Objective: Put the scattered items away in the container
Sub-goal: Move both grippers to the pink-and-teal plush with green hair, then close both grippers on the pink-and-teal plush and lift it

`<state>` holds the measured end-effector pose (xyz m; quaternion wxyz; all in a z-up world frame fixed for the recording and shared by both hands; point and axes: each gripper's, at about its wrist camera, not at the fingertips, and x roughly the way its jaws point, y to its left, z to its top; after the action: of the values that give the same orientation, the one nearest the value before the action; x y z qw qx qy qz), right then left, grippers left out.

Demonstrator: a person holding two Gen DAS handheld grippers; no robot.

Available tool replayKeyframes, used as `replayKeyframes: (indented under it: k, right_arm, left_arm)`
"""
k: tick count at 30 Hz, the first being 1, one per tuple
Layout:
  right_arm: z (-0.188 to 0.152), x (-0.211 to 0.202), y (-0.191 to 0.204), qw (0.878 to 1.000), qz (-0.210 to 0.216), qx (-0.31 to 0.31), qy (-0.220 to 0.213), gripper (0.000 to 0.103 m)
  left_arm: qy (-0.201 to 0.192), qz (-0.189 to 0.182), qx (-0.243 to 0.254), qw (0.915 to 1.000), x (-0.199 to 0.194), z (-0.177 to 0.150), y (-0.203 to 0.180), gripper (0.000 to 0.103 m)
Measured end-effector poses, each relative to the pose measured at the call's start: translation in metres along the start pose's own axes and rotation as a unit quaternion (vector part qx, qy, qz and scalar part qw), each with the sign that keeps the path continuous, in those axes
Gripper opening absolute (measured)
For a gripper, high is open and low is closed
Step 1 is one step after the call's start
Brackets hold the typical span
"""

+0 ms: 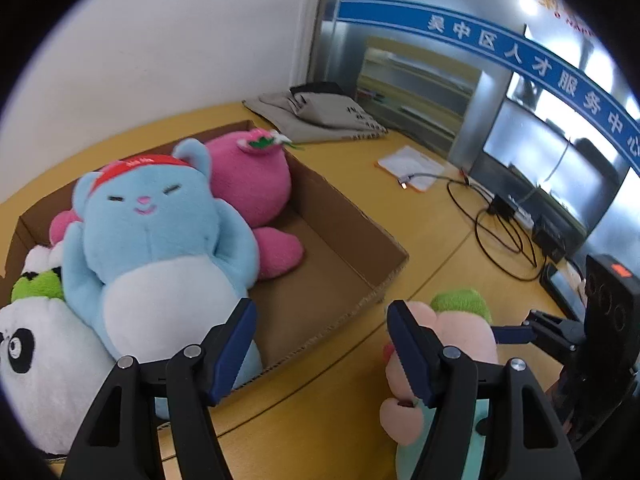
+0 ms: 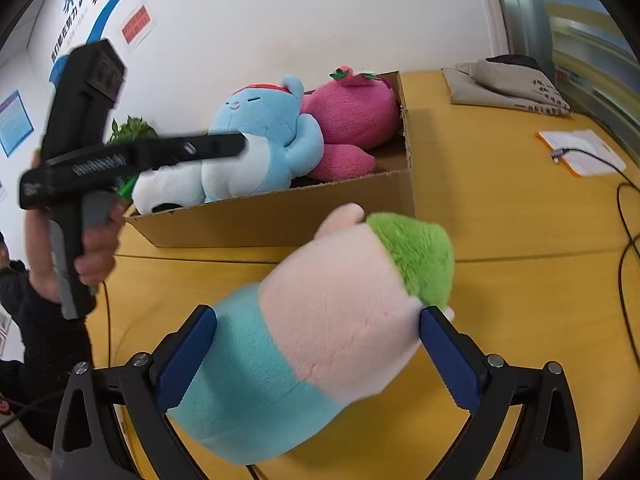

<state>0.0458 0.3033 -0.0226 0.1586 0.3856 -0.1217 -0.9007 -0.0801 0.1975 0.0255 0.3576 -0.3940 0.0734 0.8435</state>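
Right wrist view: the right claw (image 2: pixel 316 354) is clamped on a pink, teal and green plush toy (image 2: pixel 320 320), held above the yellow counter (image 2: pixel 500 220) just in front of the cardboard box (image 2: pixel 280 212). The box holds a blue bear plush (image 1: pixel 156 240), a pink plush (image 1: pixel 252 184) and a panda plush (image 1: pixel 36 360). The left claw (image 1: pixel 320 352) stands open and empty over the box's near edge.
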Motion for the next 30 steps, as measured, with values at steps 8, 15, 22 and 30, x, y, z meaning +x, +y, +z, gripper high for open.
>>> replayKeyframes:
  k: [8, 15, 22, 30]
  right_arm:
    - [-0.023, 0.002, -0.018, 0.995, 0.044, 0.093, 0.017, 0.103]
    - [-0.023, 0.010, -0.008, 0.994, 0.032, 0.103, 0.032, 0.103]
    - [-0.033, 0.013, 0.006, 0.989, -0.009, 0.146, 0.029, 0.103]
    - [-0.033, 0.019, 0.034, 0.994, -0.043, 0.100, 0.014, 0.102]
  left_arm:
    - [0.078, -0.044, 0.025, 0.9957, 0.042, -0.032, -0.035, 0.068]
    - [0.104, -0.028, -0.010, 0.9941, 0.041, -0.035, -0.031, 0.068]
    - [0.120, -0.032, -0.043, 0.9913, 0.043, -0.041, -0.023, 0.068]
    - [0.126, -0.029, -0.075, 0.9887, 0.033, -0.055, -0.003, 0.064]
